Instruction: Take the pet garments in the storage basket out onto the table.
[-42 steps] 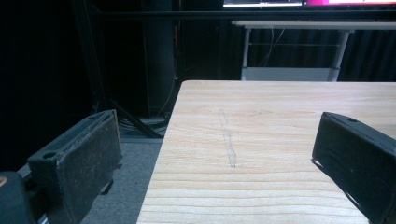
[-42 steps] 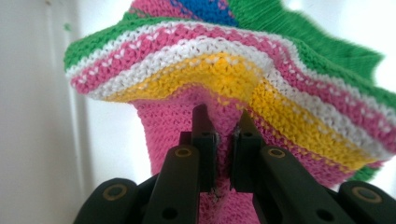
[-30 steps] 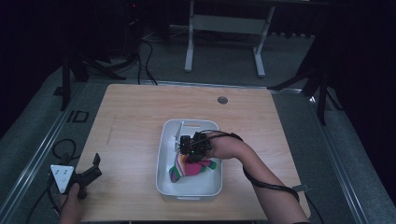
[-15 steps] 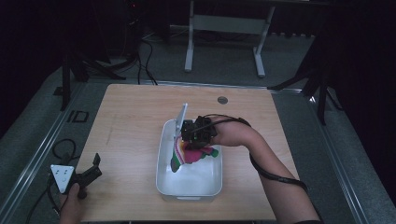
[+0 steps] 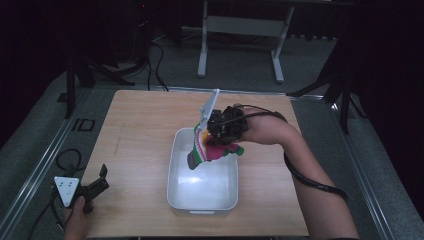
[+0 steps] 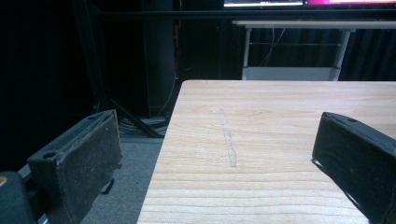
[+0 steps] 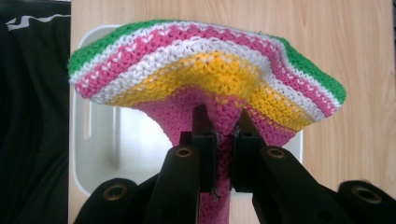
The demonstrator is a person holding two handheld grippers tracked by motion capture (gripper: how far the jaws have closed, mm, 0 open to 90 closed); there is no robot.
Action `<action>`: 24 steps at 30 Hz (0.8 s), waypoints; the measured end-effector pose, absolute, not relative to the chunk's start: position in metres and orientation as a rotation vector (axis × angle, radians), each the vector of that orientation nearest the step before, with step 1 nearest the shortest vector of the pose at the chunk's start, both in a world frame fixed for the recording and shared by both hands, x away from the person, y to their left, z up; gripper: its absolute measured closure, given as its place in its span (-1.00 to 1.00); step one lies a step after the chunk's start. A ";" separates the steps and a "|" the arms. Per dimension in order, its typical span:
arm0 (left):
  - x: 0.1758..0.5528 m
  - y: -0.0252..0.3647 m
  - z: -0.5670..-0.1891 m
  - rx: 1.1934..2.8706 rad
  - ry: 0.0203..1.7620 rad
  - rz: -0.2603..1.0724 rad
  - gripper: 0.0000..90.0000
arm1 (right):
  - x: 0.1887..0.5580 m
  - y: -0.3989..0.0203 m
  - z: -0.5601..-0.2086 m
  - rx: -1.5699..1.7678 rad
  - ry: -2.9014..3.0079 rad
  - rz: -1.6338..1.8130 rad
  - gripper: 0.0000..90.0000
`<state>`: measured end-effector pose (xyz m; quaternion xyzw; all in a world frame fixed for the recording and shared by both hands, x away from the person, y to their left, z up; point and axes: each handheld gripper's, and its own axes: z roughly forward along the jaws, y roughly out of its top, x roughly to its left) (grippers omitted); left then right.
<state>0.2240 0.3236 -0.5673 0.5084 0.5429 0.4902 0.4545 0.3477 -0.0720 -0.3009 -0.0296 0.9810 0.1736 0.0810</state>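
Lifted crochet piece now hangs above seemingly empty tub

Wooden table, light grain, stands on grey floor. Room beyond the table is dark; walls cannot be made out. Behind the table's far edge: a white metal stand with two legs and a crossbar. Left of the table, black cables lie on the floor beside a dark tripod leg. Right of the table, another dark tripod.
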 end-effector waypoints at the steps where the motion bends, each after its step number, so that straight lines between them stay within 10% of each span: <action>1: 0.224 0.324 -0.567 1.254 1.339 1.210 -0.96 | 0.348 -0.072 -0.301 -0.088 2.933 0.519 0.85; 24: 0.224 0.323 -0.567 1.258 1.337 1.211 -0.96 | 0.365 -0.209 -0.291 0.297 2.874 0.477 0.84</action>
